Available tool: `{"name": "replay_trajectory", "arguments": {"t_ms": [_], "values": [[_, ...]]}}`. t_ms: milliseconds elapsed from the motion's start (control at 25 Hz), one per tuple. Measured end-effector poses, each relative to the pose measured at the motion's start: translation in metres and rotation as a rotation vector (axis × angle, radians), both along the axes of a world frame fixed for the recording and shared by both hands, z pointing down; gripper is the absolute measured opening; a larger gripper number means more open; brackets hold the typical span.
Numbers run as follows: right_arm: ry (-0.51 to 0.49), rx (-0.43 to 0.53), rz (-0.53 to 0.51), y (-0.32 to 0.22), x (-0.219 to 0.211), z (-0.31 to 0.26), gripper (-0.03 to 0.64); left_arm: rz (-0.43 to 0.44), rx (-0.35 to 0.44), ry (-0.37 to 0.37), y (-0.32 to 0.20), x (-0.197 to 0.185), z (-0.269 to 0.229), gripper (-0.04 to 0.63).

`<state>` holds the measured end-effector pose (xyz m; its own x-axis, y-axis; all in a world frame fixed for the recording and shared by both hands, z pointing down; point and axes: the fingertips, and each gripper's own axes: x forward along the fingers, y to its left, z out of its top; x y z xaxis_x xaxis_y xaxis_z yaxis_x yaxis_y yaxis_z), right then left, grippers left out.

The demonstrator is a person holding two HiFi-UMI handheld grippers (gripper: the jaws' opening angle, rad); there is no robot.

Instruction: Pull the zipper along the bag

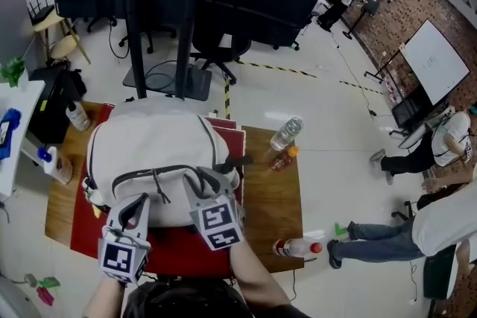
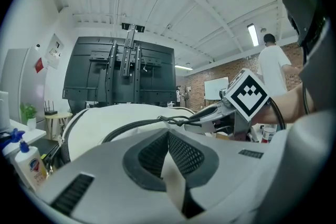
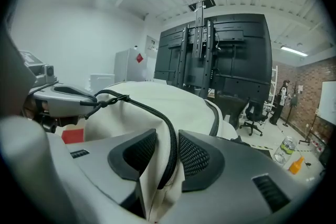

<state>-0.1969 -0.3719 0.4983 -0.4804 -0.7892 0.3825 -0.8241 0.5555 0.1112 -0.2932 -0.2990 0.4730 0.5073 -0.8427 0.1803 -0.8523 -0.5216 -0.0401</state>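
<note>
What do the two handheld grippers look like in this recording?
The left gripper and right gripper match: pale grey moulded bodies, black mesh-textured pads inside the jaws, and a white cube with black square markers on each.

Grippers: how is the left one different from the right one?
The left gripper has its jaws pinched shut; the right gripper has them apart. The left gripper holds a plain flap of the bag; the right gripper has the dark zipper running between its jaws. Both are at the same white bag.

1 bag (image 1: 160, 153), 2 grippers (image 1: 134, 211) (image 1: 203, 188), 5 bottles (image 1: 286, 132) (image 1: 283, 158) (image 1: 298, 247) (image 1: 77, 115) (image 1: 52, 160)
</note>
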Motion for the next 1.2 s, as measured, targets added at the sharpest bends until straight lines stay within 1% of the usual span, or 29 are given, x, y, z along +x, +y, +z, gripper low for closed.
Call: {"name": "replay_trajectory", "arguments": {"t_ms": [80, 240, 400, 560, 600, 720, 760, 880, 960, 1040, 1200], "values": [[-0.008, -0.012, 0.004, -0.002, -0.001, 0.0, 0.153, 0.001, -0.004, -0.001, 0.0, 0.001, 0.001, 0.031], [-0.058, -0.033, -0.017, 0.001, -0.001, -0.005, 0.09, 0.014, 0.002, -0.005, 0.001, 0.003, -0.002, 0.031], [-0.102, -0.03, -0.036, 0.005, 0.002, -0.001, 0.075, 0.023, 0.007, -0.011, 0.002, 0.007, -0.002, 0.031], [-0.121, -0.029, -0.042, 0.008, 0.004, -0.002, 0.075, 0.026, 0.03, -0.05, 0.003, 0.011, 0.001, 0.031], [-0.123, -0.028, -0.043, 0.009, 0.004, -0.002, 0.075, 0.028, 0.041, -0.061, 0.003, 0.012, 0.001, 0.044], [-0.13, -0.024, -0.044, 0.01, 0.004, -0.003, 0.075, 0.014, 0.089, -0.097, -0.001, 0.016, 0.001, 0.109], [-0.132, -0.024, -0.047, 0.01, 0.004, -0.003, 0.075, 0.004, 0.106, -0.116, -0.003, 0.018, 0.0, 0.125], [-0.136, -0.025, -0.052, 0.011, 0.005, -0.005, 0.075, -0.046, 0.154, -0.178, -0.012, 0.021, -0.002, 0.211], [-0.138, -0.023, -0.053, 0.011, 0.005, -0.006, 0.075, -0.089, 0.178, -0.196, -0.02, 0.022, -0.004, 0.221], [-0.14, -0.022, -0.054, 0.011, 0.005, -0.006, 0.075, -0.116, 0.189, -0.196, -0.029, 0.022, -0.005, 0.229], [-0.145, -0.02, -0.061, 0.011, 0.006, -0.006, 0.075, -0.118, 0.213, -0.204, -0.033, 0.023, -0.009, 0.227]]}}
